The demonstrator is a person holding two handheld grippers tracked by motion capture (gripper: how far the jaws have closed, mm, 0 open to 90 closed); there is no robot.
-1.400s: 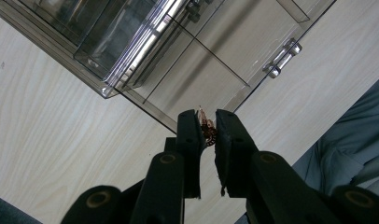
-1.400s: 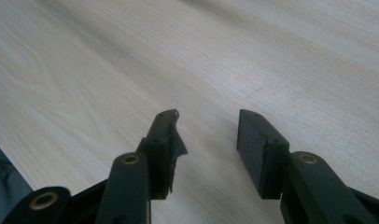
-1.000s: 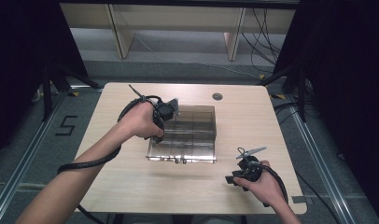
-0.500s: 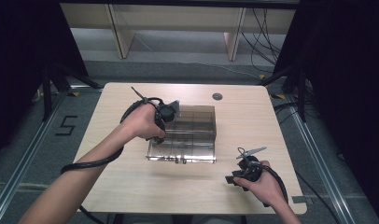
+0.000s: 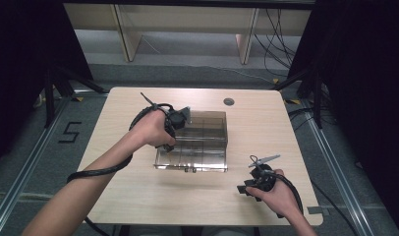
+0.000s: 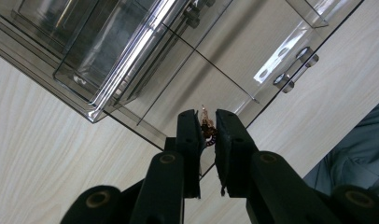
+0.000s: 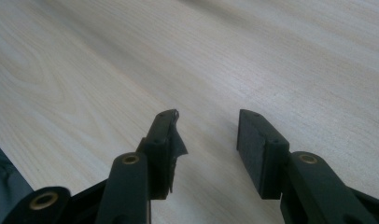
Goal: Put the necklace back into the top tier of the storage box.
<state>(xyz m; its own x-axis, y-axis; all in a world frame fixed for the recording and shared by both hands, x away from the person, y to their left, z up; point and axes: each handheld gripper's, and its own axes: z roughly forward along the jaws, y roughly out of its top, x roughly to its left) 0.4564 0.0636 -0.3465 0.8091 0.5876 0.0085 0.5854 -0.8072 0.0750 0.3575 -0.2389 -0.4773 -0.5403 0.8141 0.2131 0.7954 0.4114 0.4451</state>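
Left claw [image 6: 207, 128]: jaws nearly closed, pinching a small dark-and-gold trinket [image 6: 207, 127] between the pads; it is too small to identify. The trinket sits at the jaw tips, directly over a clear plastic organizer box [image 6: 145, 51] with divided compartments. In the left gripper view the tips hang above the box's transparent lid or wall near its edge, two small round hinge or latch fittings [image 6: 290, 70] farther out toward the bare wood. Whether the trinket touches the plastic cannot be told.

High view: left claw [image 5: 180, 118] is held at the box's [image 5: 207, 147] far-left corner, the left hand [image 5: 151, 129] wrapped around the handle, cable looping back along the forearm. The box lies near the middle of the counter [image 5: 138, 191].

Right claw [image 7: 208, 128]: jaws wide apart, holding nothing, pointed low over bare wood grain. In the high view the right claw [image 5: 246, 187] rests at the near-right part of the counter, well apart from the box, gripped by the right hand [image 5: 276, 194]. A small round grommet [image 5: 229, 102] sits near the far edge.
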